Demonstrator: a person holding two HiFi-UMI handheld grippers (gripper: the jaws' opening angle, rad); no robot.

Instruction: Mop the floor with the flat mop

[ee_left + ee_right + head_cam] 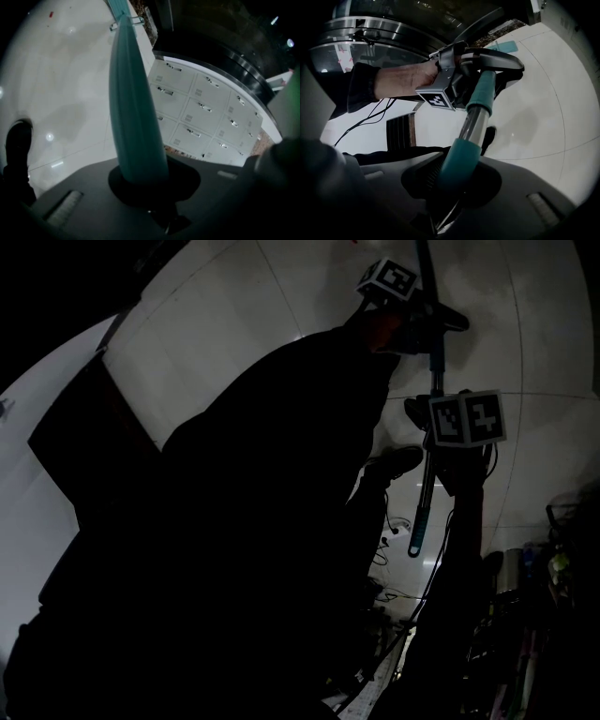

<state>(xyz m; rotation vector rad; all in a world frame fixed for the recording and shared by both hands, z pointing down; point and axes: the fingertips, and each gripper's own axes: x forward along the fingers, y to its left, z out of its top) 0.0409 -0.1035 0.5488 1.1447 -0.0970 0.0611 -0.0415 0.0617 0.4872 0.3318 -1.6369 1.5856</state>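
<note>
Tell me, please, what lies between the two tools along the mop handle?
Only the mop handle itself, silver and teal; the right gripper view shows it.

The floor [234, 324] is showing as glossy white tile with thin seams and is reflecting lights as small bright spots. A teal mop pad [505, 46] is lying flat on it. A dark shoe [394, 462] is standing on the tiles. Thin cables [389, 538] are trailing across the surface. A white locker bank [201, 117] is standing along the floor's edge. A small red speck [50, 14] is lying on the tiles.
</note>
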